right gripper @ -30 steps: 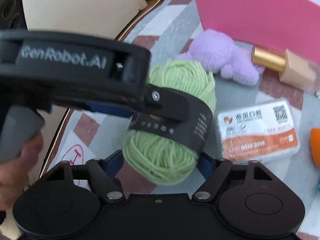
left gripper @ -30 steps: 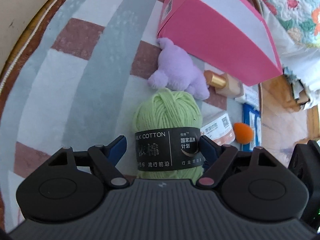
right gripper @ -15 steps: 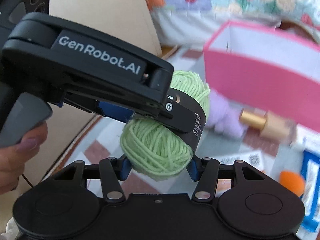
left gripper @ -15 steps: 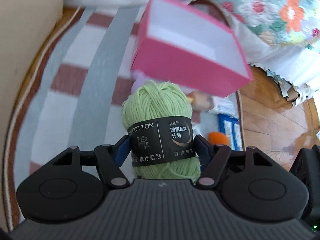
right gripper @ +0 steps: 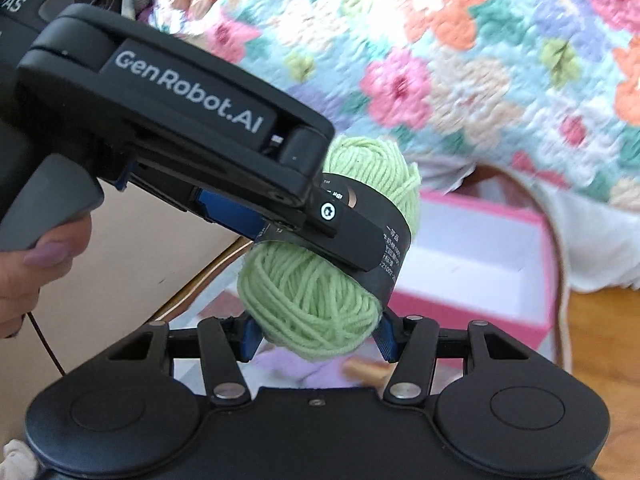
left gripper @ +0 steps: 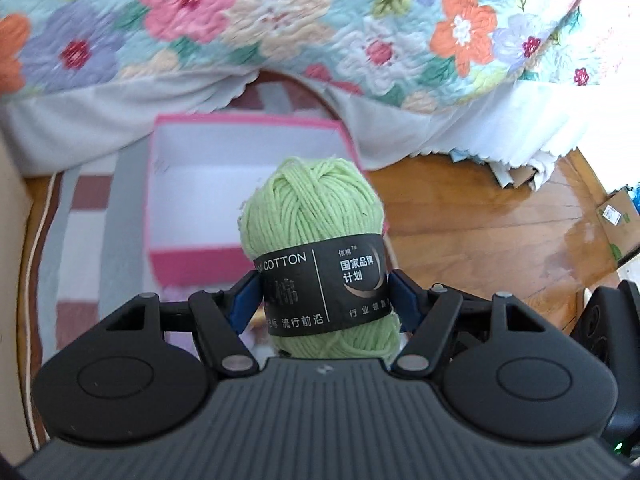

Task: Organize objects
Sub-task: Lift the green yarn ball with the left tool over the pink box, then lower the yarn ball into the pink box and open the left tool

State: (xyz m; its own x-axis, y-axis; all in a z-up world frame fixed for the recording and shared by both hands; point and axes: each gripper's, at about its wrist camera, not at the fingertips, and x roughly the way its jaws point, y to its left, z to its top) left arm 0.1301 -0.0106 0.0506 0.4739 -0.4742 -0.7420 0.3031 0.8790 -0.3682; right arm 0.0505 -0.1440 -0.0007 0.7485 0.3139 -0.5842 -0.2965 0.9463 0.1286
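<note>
yarn ball (left gripper: 314,216): light green, black paper band | upright, airborne | pink box (left gripper: 192,268): open, white inside

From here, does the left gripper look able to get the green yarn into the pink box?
Probably yes. The left gripper is shut on the green yarn ball, the pink box ahead is open-topped, and nothing visible lies between them.

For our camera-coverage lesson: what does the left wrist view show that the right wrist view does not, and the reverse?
Only the left wrist view shows the yarn label's front print and the cardboard box on the wooden floor. Only the right wrist view shows the left gripper from outside, the hand squeezing its trigger, and a purple plush. Both show the green yarn ball, the open pink box and the floral quilt.
</note>
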